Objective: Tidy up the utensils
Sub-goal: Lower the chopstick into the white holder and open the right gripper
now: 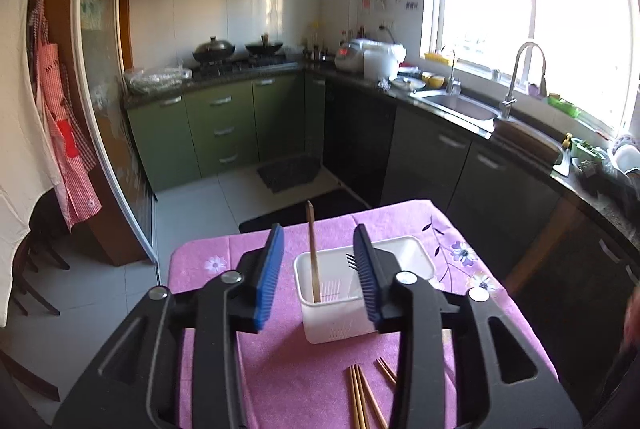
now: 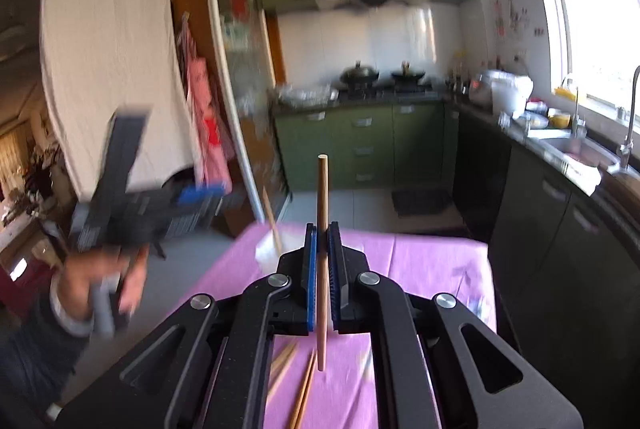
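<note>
Nearest in the left wrist view, loose brown wooden chopsticks [image 1: 362, 395] are seen lying on the purple flowered tablecloth [image 1: 280, 381] at six o'clock. The left gripper [image 1: 319, 269] is held with its blue pads apart, nothing pressed between them. Beyond it, a white slotted plastic utensil holder [image 1: 340, 327] is set on the cloth; a single wooden chopstick [image 1: 312, 251] is stood upright in its compartment at nine o'clock, and dark fork tines [image 1: 351, 260] are seen at three o'clock. In the right wrist view, the right gripper [image 2: 322, 261] is clamped on a vertical round wooden chopstick [image 2: 322, 189], raised over the cloth. At nine o'clock, blurred, a hand [image 2: 100, 281] is seen carrying the other gripper.
</note>
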### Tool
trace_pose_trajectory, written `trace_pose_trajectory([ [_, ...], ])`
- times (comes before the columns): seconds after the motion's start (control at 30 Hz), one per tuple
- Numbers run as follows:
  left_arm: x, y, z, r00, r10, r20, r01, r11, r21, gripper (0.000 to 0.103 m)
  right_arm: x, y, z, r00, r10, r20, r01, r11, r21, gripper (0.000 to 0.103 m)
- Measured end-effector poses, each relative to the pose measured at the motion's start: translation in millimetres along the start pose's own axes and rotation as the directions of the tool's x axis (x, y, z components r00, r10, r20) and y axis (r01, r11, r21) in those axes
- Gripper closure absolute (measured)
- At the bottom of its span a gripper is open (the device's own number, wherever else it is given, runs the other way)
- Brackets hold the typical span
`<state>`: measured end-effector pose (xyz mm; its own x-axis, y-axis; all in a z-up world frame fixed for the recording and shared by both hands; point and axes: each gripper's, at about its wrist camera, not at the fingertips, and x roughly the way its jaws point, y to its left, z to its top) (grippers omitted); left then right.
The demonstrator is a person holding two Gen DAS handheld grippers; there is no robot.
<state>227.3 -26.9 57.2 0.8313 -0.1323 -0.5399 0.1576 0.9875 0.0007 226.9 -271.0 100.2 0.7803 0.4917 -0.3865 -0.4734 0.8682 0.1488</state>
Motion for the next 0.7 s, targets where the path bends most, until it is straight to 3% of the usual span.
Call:
trace_pose_trajectory([
  [0.17,-25,0,-18,1.000,-0.004,0.008,0.004,1.000,0.020,0.055,23,0,52,0.996,-0.040,0.084,0.038,0.999,0.024,0.097],
  [0.27,-37,0,-32,1.000,-0.007,0.002,0.007,0.999,0.042,0.055,51,-2,63,0.996,-0.066,0.067,0.064,0.997,0.035,0.097],
  [0.47,-43,3,-57,0.999,-0.017,-0.033,0.019,0.999,0.051,0.053,114,-7,37,0.994,-0.087,-0.066,0.089,0.995,0.037,0.097],
  [0.7,-30,1,-79,0.994,-0.042,-0.105,0.047,0.998,0.041,0.053,147,-14,4,0.982,-0.097,-0.160,0.103,0.994,0.031,0.096],
])
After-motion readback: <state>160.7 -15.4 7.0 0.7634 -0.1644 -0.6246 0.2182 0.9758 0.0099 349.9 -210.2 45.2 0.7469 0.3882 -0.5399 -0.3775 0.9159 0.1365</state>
